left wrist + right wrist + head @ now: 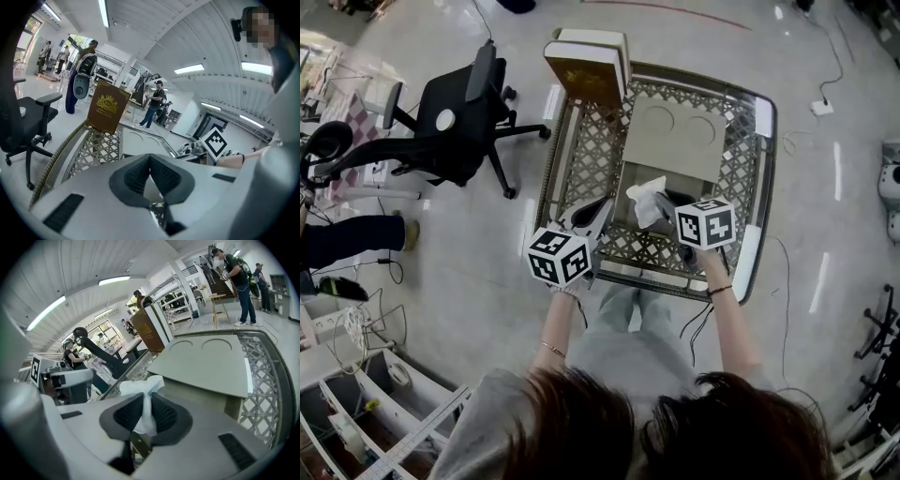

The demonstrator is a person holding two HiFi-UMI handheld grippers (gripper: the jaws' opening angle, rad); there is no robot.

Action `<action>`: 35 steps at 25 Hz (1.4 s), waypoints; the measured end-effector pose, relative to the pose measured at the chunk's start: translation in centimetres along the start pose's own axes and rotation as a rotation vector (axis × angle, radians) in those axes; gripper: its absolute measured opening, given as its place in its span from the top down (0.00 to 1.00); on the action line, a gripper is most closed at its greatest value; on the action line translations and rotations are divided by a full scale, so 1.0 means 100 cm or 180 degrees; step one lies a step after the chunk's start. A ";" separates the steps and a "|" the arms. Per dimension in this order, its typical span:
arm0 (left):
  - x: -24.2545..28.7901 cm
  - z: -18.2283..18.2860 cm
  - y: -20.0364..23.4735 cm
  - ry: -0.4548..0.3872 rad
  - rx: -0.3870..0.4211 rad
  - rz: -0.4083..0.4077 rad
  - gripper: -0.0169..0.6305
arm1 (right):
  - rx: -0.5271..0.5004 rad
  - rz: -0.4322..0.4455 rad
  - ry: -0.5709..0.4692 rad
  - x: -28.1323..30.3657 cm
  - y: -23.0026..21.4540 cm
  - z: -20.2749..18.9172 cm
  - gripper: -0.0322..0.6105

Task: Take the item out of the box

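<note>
Overhead, a glossy pale floor [825, 216] carried a lattice basket [591, 150], with a chair [455, 117] at upper left. Right tongs [146, 394] clenched a white item [140, 384] at the box's [675, 141] lower edge, frame centre. Left tongs [150, 157] were closed on nothing. The item's lower end was hidden.

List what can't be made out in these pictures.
- Head view: contents of the box, covered by its beige insert.
- Right gripper view: lower end of the white item, pinched inside the right claw.
- Left gripper view: gold print on the brown lid, too small.
</note>
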State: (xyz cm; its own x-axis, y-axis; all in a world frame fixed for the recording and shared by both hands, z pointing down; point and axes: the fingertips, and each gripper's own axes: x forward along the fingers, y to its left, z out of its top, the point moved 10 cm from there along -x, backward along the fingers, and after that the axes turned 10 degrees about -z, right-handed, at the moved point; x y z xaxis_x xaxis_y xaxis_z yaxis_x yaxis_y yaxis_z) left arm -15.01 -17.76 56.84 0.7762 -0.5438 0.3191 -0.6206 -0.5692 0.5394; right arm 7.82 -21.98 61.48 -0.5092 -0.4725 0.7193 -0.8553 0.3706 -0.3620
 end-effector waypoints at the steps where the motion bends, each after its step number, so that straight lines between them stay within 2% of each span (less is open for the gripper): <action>1: -0.001 0.002 -0.002 -0.0017 0.0016 -0.0007 0.95 | -0.0006 0.0000 -0.0049 -0.005 0.002 0.001 0.84; 19: -0.029 0.051 -0.041 -0.0286 0.0407 -0.0137 0.95 | -0.0049 0.0058 -0.0963 -0.094 0.032 0.032 0.84; 35: -0.044 0.091 -0.082 -0.0519 0.0796 -0.0358 0.95 | -0.0135 0.0022 -0.1713 -0.168 0.043 0.059 0.84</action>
State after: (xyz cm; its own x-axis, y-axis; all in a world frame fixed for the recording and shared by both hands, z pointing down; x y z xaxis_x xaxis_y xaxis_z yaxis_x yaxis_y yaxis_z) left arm -14.33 -16.27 43.91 0.8258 -0.5492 0.1282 -0.5558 -0.7543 0.3495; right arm 12.13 -17.13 44.33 -0.5012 -0.8088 0.3075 -0.8529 0.4018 -0.3334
